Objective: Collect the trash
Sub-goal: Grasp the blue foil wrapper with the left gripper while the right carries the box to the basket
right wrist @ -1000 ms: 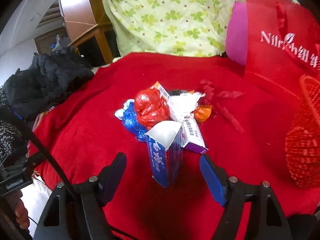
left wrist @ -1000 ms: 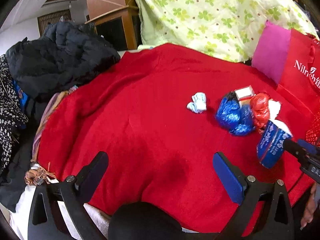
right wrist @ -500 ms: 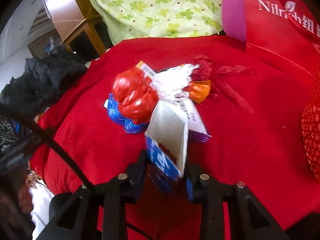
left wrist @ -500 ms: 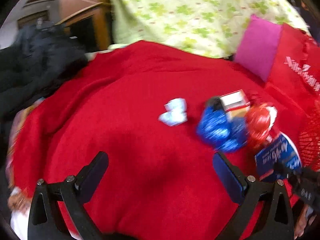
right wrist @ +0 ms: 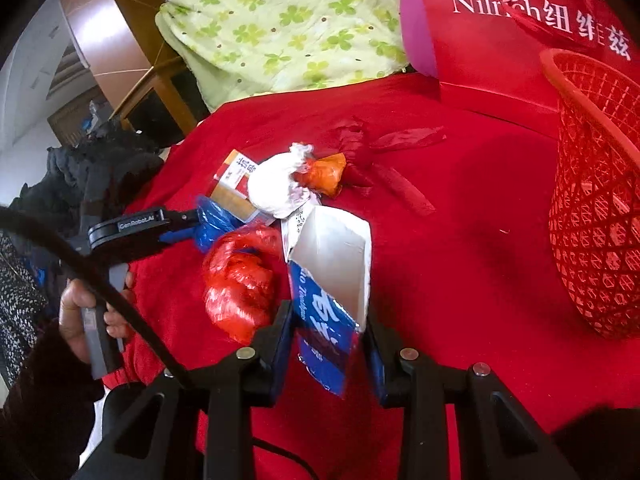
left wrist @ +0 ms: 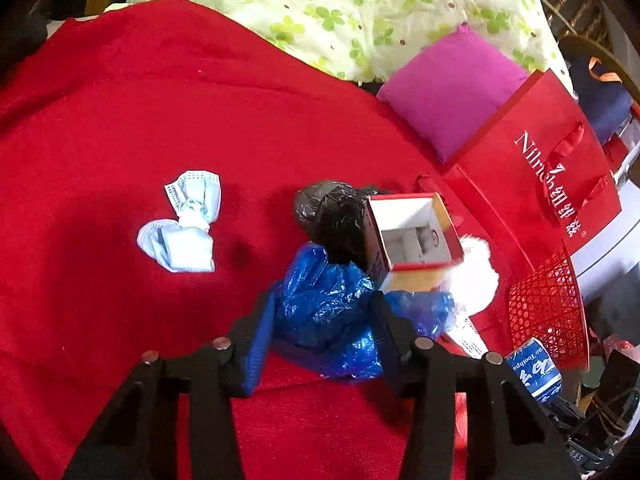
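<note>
My left gripper (left wrist: 320, 320) is shut on a crumpled blue plastic bag (left wrist: 332, 312) on the red blanket (left wrist: 120, 120). Behind the bag lie a black plastic bag (left wrist: 332, 212), an open red-and-white box (left wrist: 412, 232) and a white wad (left wrist: 476, 276). A crumpled blue face mask (left wrist: 184, 224) lies apart to the left. My right gripper (right wrist: 326, 332) is shut on an open blue toothpaste box (right wrist: 328, 288), held above the blanket. A red plastic bag (right wrist: 240, 284) sits beside it, with a white wad (right wrist: 276, 188) and an orange wrapper (right wrist: 324, 172) behind. A red mesh basket (right wrist: 596, 200) stands at the right.
A red paper shopping bag (left wrist: 540, 160) and a magenta cushion (left wrist: 452, 92) stand at the back right. A green floral quilt (right wrist: 280, 24) is piled behind. Dark clothes (right wrist: 100, 168) lie at the left edge. Red paper strips (right wrist: 400, 160) lie on the blanket.
My left gripper moved right and forward and closed on the blue bag. My right gripper closed on the toothpaste box and lifted it toward the basket.
</note>
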A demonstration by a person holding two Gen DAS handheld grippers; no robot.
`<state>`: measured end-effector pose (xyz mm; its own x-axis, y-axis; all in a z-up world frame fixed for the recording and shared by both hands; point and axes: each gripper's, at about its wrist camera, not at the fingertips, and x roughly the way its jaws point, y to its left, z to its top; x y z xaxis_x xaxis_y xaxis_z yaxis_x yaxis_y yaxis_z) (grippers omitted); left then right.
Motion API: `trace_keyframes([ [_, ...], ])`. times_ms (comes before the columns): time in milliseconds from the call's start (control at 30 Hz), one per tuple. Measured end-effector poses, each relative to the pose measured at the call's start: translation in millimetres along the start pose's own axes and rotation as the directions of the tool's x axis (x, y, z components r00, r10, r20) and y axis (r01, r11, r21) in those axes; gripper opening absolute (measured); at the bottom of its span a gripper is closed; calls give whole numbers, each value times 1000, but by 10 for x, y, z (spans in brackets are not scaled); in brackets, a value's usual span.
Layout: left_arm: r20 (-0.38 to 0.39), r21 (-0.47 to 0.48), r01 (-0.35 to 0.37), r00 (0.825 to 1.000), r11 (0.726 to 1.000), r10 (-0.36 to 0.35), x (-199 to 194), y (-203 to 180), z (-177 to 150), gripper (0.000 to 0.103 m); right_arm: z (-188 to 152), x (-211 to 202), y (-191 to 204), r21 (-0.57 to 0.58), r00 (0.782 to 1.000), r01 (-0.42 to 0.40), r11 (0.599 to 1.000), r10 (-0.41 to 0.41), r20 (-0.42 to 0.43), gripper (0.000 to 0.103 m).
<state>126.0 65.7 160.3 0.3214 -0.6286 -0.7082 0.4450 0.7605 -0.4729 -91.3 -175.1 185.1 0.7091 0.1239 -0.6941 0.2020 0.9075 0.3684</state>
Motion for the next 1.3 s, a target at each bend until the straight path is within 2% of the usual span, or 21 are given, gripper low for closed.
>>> trace_keyframes([
  [133,13,12,-11,1000,1000,11,-273,-32,-123,31,0,-91,54,-25,1000,1,1000,-1,19,34],
  [167,24,9,-26,999,1000,25,-378,-30,-157,25,-1,-122,69,-28,1000,-3,1000,4,27,34],
  [333,101,-4,-68,993,998,68,-900,-27,-256,22,8,-339,194,-56,997,-16,998,21,80,34],
  [433,139,15,-114,984,993,111,-1079,-178,-308,22,22,-519,256,-68,992,-20,997,28,121,34],
  [500,183,40,-143,974,989,134,-1343,-319,-340,22,48,-677,285,-79,987,-18,997,30,156,34],
  [567,219,70,-162,965,984,143,-1326,-541,-311,22,74,-820,304,-89,982,-13,996,30,189,34],
  [667,278,130,-173,952,976,131,-1621,-844,-263,22,144,-1108,283,-94,966,-7,996,31,255,34],
  [833,322,228,-150,944,962,70,-1581,-1551,-153,22,298,-1695,29,-42,924,23,999,-6,382,34],
  [933,305,299,-99,952,949,3,-1512,-2010,-109,22,352,-2000,-252,15,899,51,999,-52,435,34],
  [1033,267,372,-41,962,927,-64,-1270,-2501,-74,22,382,-2274,-615,91,878,69,993,-104,467,34],
  [1200,204,483,25,969,876,-140,-811,-3284,-111,23,408,-2484,-1154,188,872,73,979,-155,464,34],
  [1300,161,511,38,977,859,-139,-473,-3606,-165,24,410,-2464,-1438,248,883,67,966,-173,436,35],
])
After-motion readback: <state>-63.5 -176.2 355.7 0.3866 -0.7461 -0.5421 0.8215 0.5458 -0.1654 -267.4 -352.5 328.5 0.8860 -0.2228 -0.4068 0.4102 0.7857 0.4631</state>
